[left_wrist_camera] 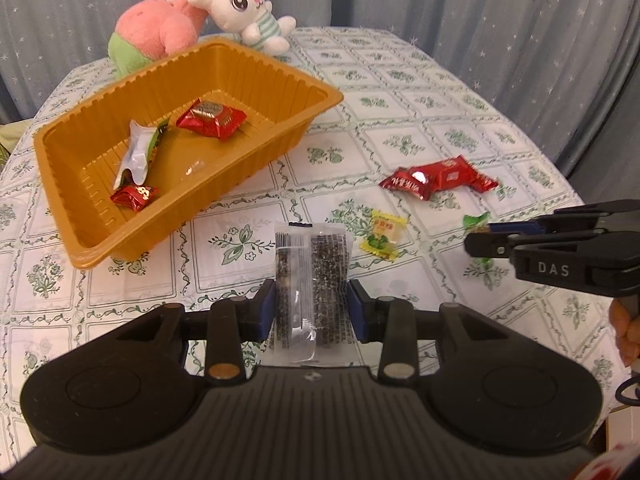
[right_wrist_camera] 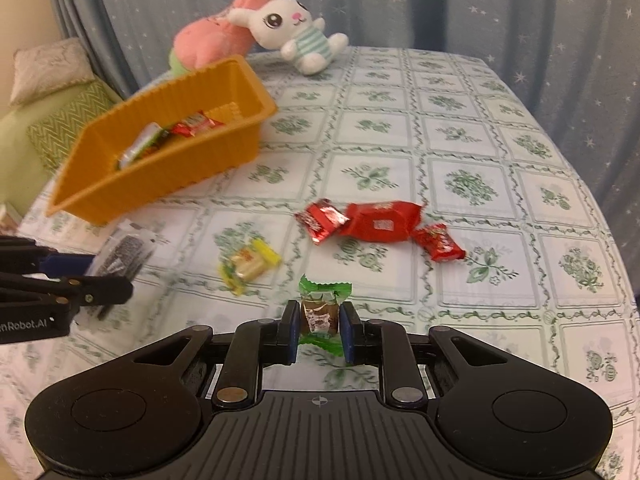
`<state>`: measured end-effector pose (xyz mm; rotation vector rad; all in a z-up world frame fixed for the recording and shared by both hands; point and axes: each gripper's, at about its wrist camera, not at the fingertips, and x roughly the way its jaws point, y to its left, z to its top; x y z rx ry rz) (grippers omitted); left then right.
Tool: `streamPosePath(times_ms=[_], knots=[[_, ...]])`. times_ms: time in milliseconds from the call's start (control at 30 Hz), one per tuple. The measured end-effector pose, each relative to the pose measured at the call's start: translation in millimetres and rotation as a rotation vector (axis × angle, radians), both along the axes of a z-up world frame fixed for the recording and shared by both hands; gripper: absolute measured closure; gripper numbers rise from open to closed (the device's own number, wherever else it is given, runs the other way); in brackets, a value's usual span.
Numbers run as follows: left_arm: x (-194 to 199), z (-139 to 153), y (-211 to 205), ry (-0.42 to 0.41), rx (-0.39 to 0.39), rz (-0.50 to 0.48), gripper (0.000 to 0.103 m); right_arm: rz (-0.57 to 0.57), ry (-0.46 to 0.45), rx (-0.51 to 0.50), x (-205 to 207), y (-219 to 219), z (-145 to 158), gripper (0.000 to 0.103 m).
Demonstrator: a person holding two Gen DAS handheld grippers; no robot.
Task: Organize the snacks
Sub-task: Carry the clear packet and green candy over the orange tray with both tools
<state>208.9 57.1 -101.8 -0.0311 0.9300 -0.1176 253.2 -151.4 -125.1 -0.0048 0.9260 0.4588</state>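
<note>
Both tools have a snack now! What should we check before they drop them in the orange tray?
1. Left tool has its snack: ok, its pads press on the black sesame bar packet.
2. Right tool has its snack: ok, it is shut on the green-wrapped candy.
3. Orange tray has room: ok, only three snacks lie inside and much of the floor is bare.
4. Tray is flat on the table: cannot tell, the fisheye views bend it.
5. The way to the tray is free: ok, nothing stands between the tools and the tray.
6. All snacks done after this: not ok, the yellow candy and three red candies lie on the tablecloth.
</note>
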Motion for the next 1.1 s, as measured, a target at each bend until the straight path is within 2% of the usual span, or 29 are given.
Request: streamPosePath(times_ms=[233,533,833,1100], knots=[[-12.6,26.5,12.9,-0.048,-0.012,0.035,0.068,0.058,0.007,0.112,-0.8,18.7,26.1,0.082],[-9.2,57.7,44.6,-0.116,0.0,0.103,0.068,0.141,-0.014,0.199,14.1,58.5,54.3,0.082],[19.0,72.4,75.9,-0.158,0.018,0.146,0.068,0.16,-0.045,0.231,47.9,89.5,72.1,0.082],[53.4,65.1,94.9,-0.138,0.022,0.153,0.068,0.126,-0.059,0.214,87.4,107.9,72.6,0.082]])
